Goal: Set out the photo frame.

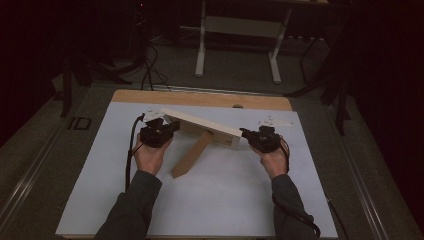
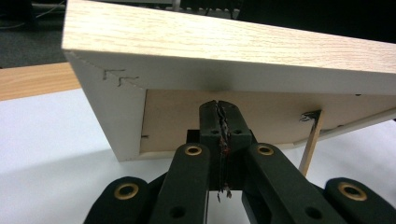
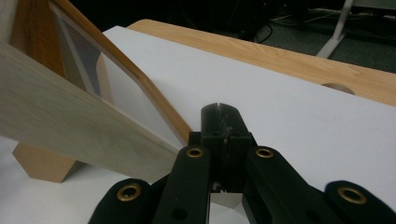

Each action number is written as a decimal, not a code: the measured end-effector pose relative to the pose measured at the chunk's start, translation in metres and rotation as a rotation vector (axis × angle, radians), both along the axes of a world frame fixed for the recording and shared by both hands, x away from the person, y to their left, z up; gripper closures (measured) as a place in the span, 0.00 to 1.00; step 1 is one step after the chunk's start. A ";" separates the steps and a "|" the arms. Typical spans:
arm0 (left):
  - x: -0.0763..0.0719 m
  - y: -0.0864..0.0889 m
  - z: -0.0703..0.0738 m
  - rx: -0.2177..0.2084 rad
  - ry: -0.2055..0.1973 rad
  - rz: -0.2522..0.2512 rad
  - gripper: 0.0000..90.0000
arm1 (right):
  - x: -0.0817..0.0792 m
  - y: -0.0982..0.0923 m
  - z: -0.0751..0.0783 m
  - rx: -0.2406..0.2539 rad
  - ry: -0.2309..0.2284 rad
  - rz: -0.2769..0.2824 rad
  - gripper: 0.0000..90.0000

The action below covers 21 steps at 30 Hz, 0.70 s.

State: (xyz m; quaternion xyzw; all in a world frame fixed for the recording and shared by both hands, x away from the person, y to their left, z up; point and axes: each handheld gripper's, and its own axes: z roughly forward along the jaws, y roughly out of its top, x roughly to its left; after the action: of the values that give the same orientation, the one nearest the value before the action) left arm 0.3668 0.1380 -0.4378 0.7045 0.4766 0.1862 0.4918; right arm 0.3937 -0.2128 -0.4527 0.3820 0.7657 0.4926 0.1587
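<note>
Picture frame [image 1: 200, 127], pale wood with a backboard and a fold-out stand leg [image 1: 192, 154], sits tilted near the middle of the white tabletop [image 1: 225, 200], one long edge lifted and the leg angling down toward the person. At its left end the left gripper [image 1: 167, 126] has its jaws pressed together, tips tucked in under the frame's rim; at the right end the right gripper [image 1: 246, 133] has its jaws pressed together too, tip just beside the frame's corner. Neither pair is pinching the wood, so the frame looks propped and nudged rather than held, and that is the risk: a push from either side could slide it across the smooth sheet, or fold the leg and drop the frame flat, since closed jaws cannot catch it. A shove under the rim might also lever the backboard loose. The left gripper view brings out what the high view cannot: the grain of the top rail [image 2: 224, 42], the recessed backboard [image 2: 261, 116] right ahead of the closed jaws, and a thin strut [image 2: 310, 144] at a hinge mark. The right gripper view shows the glazed front [image 3: 93, 79] slanting away and the foot of the leg [image 3: 42, 163] planted on the sheet, with bare wood table edge [image 3: 280, 56] beyond. The high view alone gives both hands, the sleeves and the trailing cables.
</note>
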 end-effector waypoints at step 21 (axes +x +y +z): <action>0.003 -0.005 0.003 0.004 0.004 -0.002 1.00 | 0.000 0.005 0.001 0.001 0.014 0.051 1.00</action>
State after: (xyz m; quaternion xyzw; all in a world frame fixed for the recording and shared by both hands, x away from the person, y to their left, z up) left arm 0.3702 0.1329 -0.4349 0.7065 0.4764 0.1850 0.4895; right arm 0.3939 -0.2080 -0.4518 0.3658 0.7761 0.4941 0.1403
